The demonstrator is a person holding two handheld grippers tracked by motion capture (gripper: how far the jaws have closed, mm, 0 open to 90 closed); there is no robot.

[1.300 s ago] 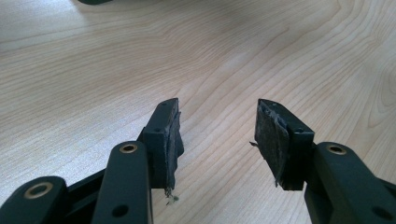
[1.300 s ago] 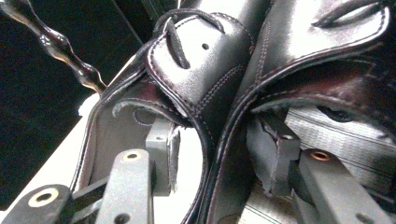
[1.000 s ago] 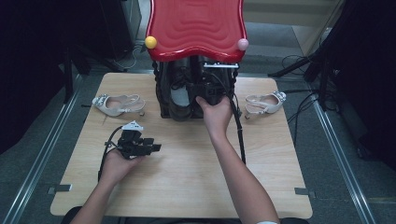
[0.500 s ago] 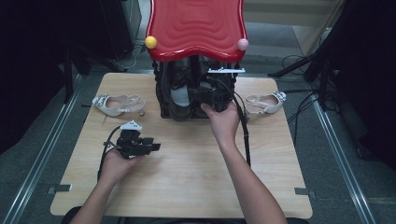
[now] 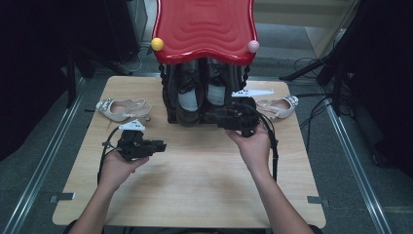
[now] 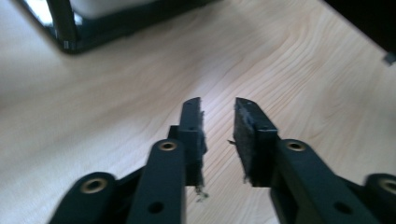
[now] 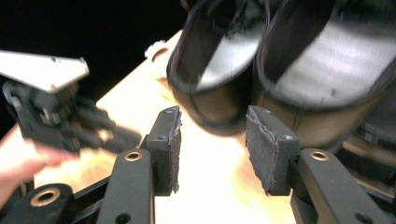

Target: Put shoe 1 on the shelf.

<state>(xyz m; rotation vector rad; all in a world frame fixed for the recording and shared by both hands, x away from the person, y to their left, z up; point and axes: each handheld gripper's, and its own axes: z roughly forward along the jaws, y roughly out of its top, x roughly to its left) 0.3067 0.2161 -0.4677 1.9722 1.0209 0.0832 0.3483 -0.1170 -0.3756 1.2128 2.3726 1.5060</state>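
In the high view two forearms come up from the bottom edge onto a wooden table (image 5: 195, 195). The left hand (image 5: 117, 168), at lower left of centre, holds the left gripper (image 5: 158, 145) low over bare wood, pointing toward the right of the frame; in the left gripper view its jaws stand a little apart with nothing between them, and a dark rack corner sits at the upper left. The right hand (image 5: 253, 146), right of centre, holds the right gripper (image 5: 210, 117) pointing toward the left of the frame, just at the foot of a black rack (image 5: 170, 97) in the upper middle. In the right gripper view its jaws are apart and empty, close before the heels of two dark shoes (image 7: 280, 70) with pale insoles, side by side at the upper right; the other gripper shows at the left edge. In the high view the rack holds those two shoes (image 5: 204, 92) upright, heels down, under a wavy red top (image 5: 204, 29) with a yellow ball (image 5: 157, 44) and a pink ball (image 5: 253, 46) at its front corners. A pale sandal (image 5: 122, 108) lies on the table left of the rack and another (image 5: 280, 106) to its right, each apart from it.
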